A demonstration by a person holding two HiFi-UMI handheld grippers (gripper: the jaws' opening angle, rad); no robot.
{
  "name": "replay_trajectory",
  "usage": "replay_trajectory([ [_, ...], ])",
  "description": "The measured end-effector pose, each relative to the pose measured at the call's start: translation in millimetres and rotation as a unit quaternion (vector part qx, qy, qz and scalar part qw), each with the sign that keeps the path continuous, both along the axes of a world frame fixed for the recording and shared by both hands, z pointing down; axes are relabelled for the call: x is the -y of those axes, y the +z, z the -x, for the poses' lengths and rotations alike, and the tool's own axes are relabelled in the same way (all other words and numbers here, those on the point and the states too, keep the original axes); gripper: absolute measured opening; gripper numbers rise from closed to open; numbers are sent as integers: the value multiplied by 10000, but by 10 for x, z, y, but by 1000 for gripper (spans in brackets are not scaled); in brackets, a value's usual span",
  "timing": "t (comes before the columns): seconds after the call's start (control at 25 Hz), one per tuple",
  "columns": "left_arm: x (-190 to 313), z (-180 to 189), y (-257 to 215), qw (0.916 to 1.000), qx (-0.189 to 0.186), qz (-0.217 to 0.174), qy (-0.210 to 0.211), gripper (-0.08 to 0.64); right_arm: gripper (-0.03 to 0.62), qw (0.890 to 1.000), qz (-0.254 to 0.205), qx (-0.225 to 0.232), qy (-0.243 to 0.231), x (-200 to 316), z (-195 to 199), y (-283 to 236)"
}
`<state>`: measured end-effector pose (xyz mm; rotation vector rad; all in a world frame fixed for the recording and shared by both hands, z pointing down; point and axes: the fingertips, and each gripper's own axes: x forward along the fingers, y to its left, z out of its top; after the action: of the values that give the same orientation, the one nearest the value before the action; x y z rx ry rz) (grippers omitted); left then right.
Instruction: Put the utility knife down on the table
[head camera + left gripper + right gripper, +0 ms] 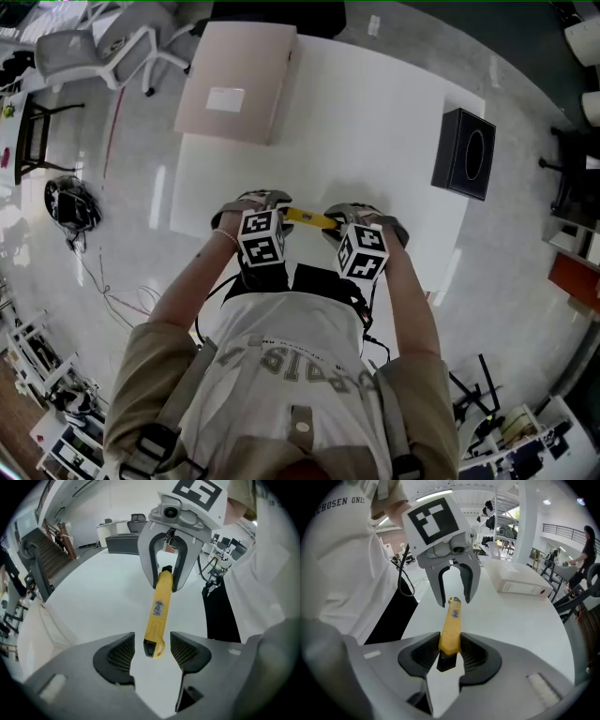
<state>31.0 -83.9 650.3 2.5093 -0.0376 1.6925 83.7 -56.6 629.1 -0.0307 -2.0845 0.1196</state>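
Note:
A yellow utility knife [309, 218] hangs level between my two grippers, just above the white table [375, 122] near its front edge. In the right gripper view my right gripper [449, 651] is shut on the knife's [451, 625] black-tipped end. My left gripper [452, 597] faces it, its jaws spread round the far tip. In the left gripper view the knife's [158, 611] near end lies between the pads of my left gripper [152, 651], a gap on each side, so nothing presses on it. My right gripper [166, 581] grips the other end there.
A black box [464, 153] stands at the table's right edge. A pale binder [239, 80] lies at the far left of the table and also shows as a white binder [520, 583]. Chairs [103, 52] stand beyond the far left corner. A person [586, 550] stands at the right.

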Motion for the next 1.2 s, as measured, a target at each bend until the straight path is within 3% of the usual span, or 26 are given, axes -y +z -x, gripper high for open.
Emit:
replay_trajectory([
  [0.12, -24, 98, 45, 9998, 41, 127, -171, 245, 137, 10000, 37, -65, -17, -20, -12, 47],
  [0.52, -69, 212, 225, 9995, 263, 101, -135, 236, 137, 9997, 49, -219, -8, -29, -57, 155],
  [1.04, -49, 119, 273, 9981, 519, -42, 324, 187, 137, 9992, -11, -356, 165, -47, -84, 295],
  [1.2, -68, 124, 273, 9984, 495, 69, 274, 160, 137, 9991, -3, -385, 194, -69, -82, 334],
])
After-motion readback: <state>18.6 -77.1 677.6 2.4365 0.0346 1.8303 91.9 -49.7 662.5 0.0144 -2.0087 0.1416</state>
